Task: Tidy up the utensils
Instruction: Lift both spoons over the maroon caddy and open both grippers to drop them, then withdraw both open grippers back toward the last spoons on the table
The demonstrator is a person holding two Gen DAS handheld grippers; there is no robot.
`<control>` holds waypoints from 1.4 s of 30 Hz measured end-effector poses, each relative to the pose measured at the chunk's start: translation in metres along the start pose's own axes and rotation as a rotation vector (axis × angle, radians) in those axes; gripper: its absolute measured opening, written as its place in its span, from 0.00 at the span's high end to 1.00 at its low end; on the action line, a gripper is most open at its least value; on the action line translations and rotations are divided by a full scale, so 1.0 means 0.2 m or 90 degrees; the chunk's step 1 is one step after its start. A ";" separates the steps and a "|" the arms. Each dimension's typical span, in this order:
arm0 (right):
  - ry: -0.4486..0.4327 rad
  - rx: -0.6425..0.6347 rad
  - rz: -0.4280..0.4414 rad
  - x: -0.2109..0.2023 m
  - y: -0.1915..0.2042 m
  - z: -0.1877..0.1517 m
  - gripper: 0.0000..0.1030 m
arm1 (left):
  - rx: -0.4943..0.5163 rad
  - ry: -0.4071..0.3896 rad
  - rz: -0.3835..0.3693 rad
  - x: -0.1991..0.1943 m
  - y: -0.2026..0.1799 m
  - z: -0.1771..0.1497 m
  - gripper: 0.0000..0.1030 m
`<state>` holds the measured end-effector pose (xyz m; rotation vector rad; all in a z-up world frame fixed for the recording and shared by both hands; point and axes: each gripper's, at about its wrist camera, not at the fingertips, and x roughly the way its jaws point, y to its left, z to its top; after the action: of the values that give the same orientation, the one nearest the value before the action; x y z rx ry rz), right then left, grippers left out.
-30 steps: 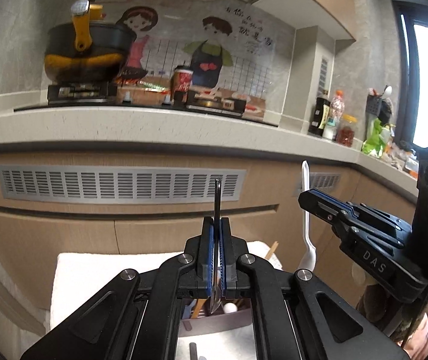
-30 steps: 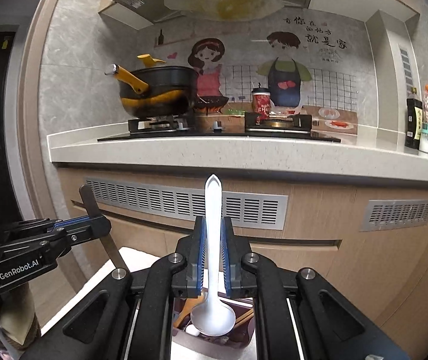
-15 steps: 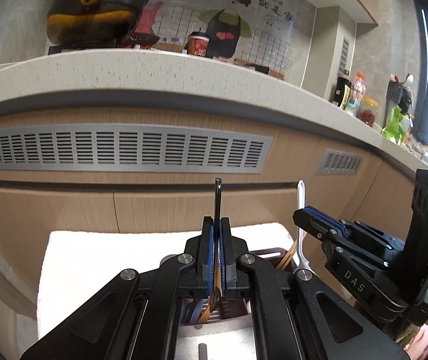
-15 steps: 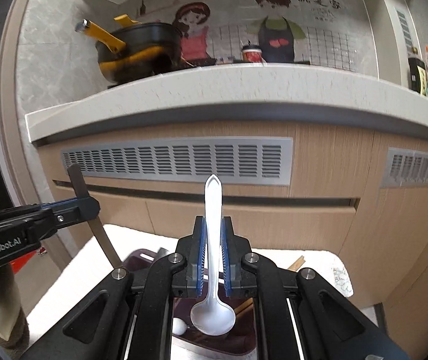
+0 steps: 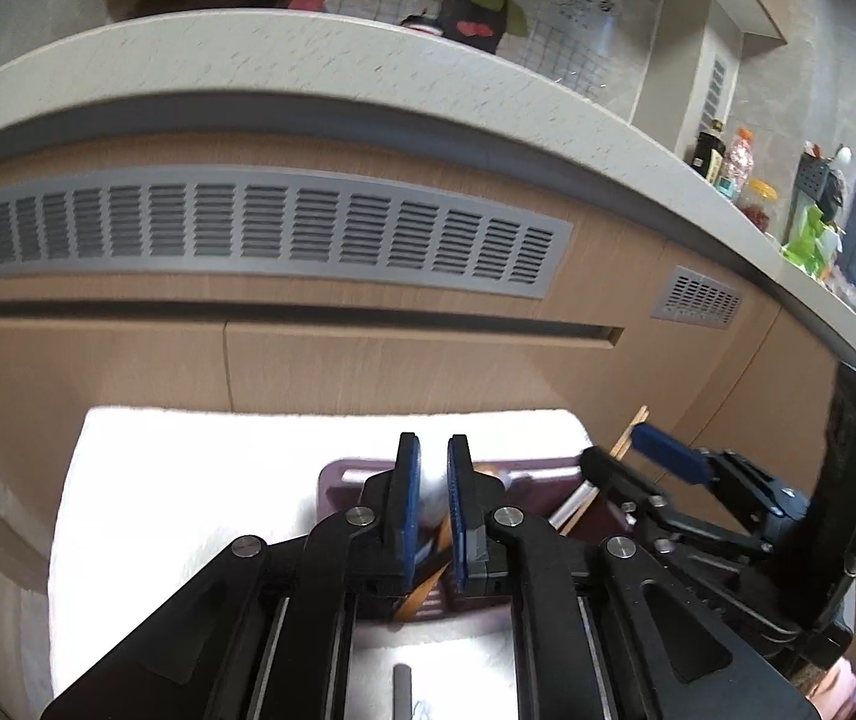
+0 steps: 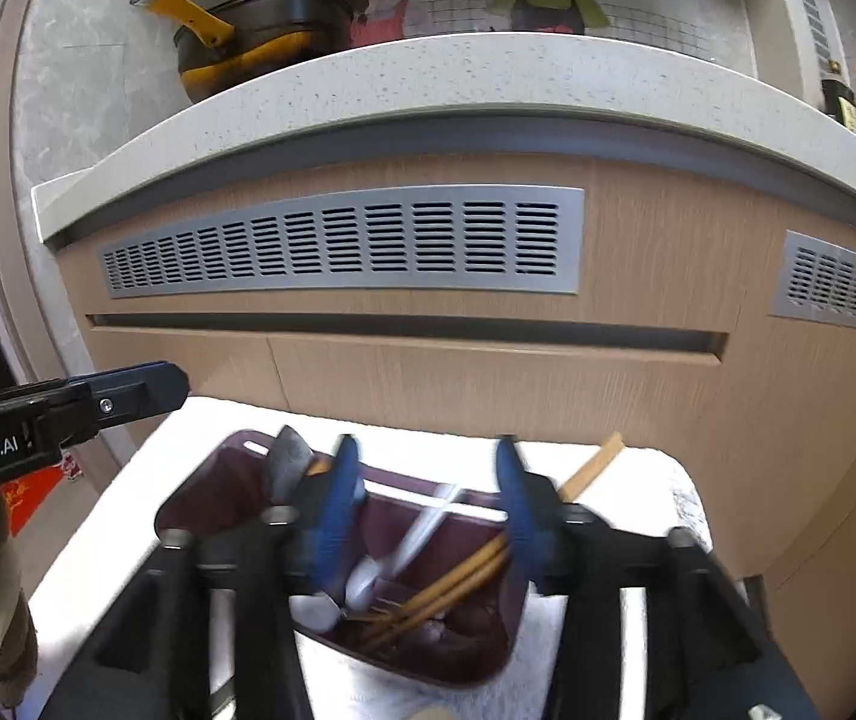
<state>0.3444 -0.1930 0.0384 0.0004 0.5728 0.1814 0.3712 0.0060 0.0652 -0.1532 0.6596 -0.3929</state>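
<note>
A dark maroon utensil holder stands on a white towel. It holds wooden chopsticks, a white plastic spoon and a dark-handled utensil. My right gripper is open wide just above the holder, with the spoon loose below it. My left gripper is slightly open and empty over the holder's left side. The right gripper shows at the right in the left wrist view. The left gripper's arm shows at the left in the right wrist view.
A wooden cabinet front with grey vent grilles rises just behind the towel, under a pale counter. A black and yellow pot sits on the counter. Bottles stand at the far right. A small dark object lies on the towel.
Both grippers dropped toward the holder and opened. The left let go of the dark utensil and the right let go of the white spoon, which now sit in the holder.
</note>
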 end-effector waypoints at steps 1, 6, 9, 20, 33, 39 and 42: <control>0.003 -0.003 -0.004 -0.01 0.00 -0.01 0.52 | -0.002 0.003 0.004 -0.01 0.01 -0.02 0.84; 0.038 -0.016 -0.023 -0.09 -0.01 -0.11 0.51 | -0.012 0.018 0.038 -0.11 0.07 -0.18 0.64; 0.052 -0.024 -0.034 -0.15 0.00 -0.17 0.37 | -0.022 0.043 0.047 -0.14 0.11 -0.29 0.59; 0.115 -0.064 -0.031 -0.30 0.17 -0.44 0.16 | -0.040 0.113 0.110 -0.37 0.17 -0.73 0.30; 0.270 -0.124 -0.026 -0.12 0.47 -0.74 0.14 | -0.062 0.166 0.171 -0.45 0.27 -1.00 0.13; 0.302 -0.067 -0.025 0.01 0.48 -0.69 0.18 | -0.068 0.185 0.186 -0.44 0.31 -1.03 0.13; 0.316 -0.070 -0.008 0.06 0.51 -0.67 0.41 | -0.065 0.185 0.185 -0.44 0.31 -1.04 0.12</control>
<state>0.2638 -0.0977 -0.0756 -0.1580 1.0575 0.2017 0.1973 0.0944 -0.0635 -0.0958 0.9744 -0.1011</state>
